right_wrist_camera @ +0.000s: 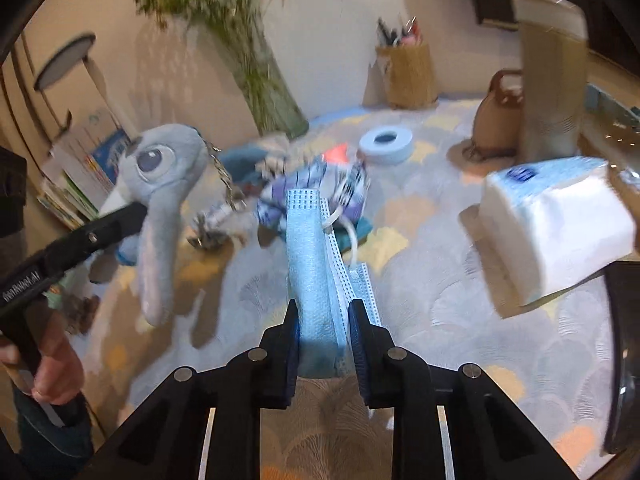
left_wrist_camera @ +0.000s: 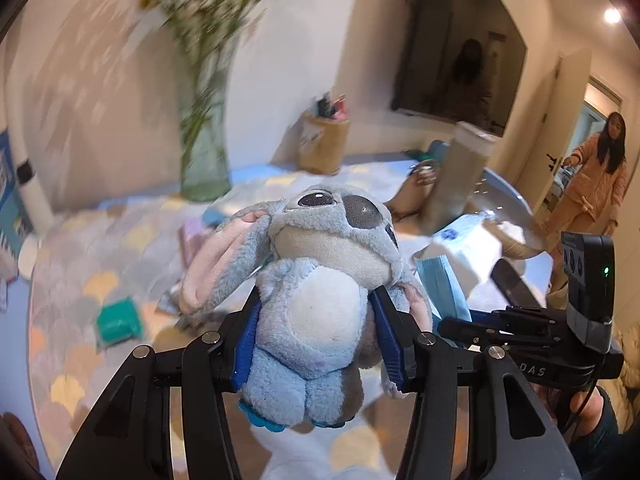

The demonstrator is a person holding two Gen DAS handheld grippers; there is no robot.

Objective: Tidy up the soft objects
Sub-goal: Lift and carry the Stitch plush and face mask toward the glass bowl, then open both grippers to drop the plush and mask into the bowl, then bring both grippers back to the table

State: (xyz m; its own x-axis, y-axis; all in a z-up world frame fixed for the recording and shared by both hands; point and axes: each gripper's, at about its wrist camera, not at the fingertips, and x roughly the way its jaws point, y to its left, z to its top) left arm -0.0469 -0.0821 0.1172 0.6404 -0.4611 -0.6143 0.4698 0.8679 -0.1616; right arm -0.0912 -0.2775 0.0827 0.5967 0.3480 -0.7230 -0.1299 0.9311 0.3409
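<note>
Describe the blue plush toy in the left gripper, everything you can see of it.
The plush toy is a fuzzy blue-grey creature with a white belly, a tan muzzle, large glossy dark eyes, long ears lined in pink and bright blue toes. The left gripper is shut on its torso, the blue pads pressing into both sides, and holds it upright and clear of the patterned tablecloth. The right wrist view shows one ear hanging down and a metal chain at its head.

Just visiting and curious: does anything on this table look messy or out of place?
Yes. A crumpled heap of patterned cloth lies mid-table with a green packet stray beside it. The plush toy and blue face mask are off the table, pinched in the fingers.
</note>
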